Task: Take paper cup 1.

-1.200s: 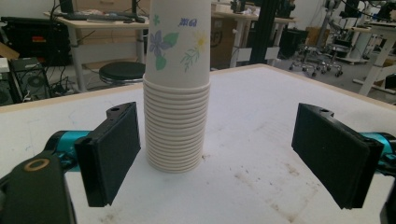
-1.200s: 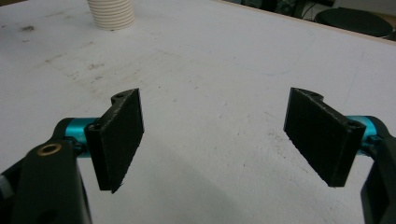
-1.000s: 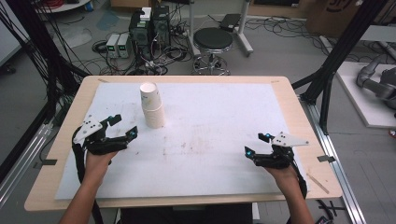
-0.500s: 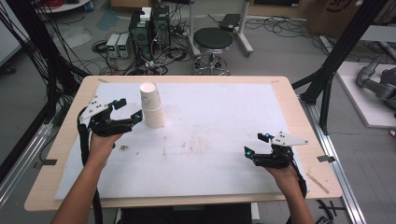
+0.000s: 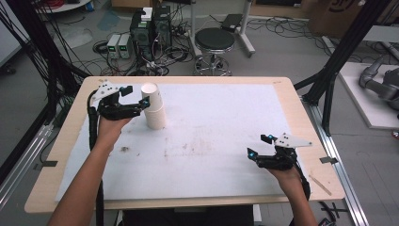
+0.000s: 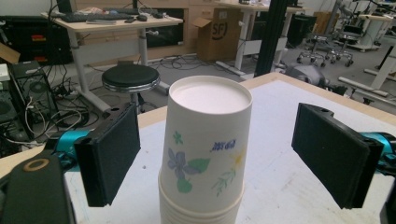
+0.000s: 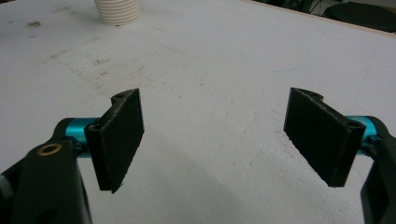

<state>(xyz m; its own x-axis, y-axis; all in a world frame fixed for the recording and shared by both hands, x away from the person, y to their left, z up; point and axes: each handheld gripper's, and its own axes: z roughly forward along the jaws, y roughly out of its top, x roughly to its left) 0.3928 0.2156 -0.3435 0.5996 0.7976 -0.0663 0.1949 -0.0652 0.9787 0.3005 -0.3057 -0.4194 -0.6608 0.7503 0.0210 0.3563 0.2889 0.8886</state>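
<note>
A stack of upside-down paper cups (image 5: 154, 106) with a flower print stands on the white mat at the table's back left. My left gripper (image 5: 135, 96) is open right at the stack's left side, near its top. In the left gripper view the stack (image 6: 205, 149) rises between the two wide-apart jaws, touching neither. My right gripper (image 5: 259, 146) rests open near the front right of the mat. In the right gripper view its jaws frame bare mat, and the base of the stack (image 7: 117, 11) sits far off at the top left.
The white mat (image 5: 211, 141) covers most of the wooden table (image 5: 56, 150) and carries faint smudges near the middle. Beyond the far edge stand a black stool (image 5: 214, 42), computer boxes and cables on the floor. Black frame posts flank the table.
My left gripper has moved forward and right from the table's left side up to the cup stack, which now stands between its jaws. The right gripper has stayed put.
</note>
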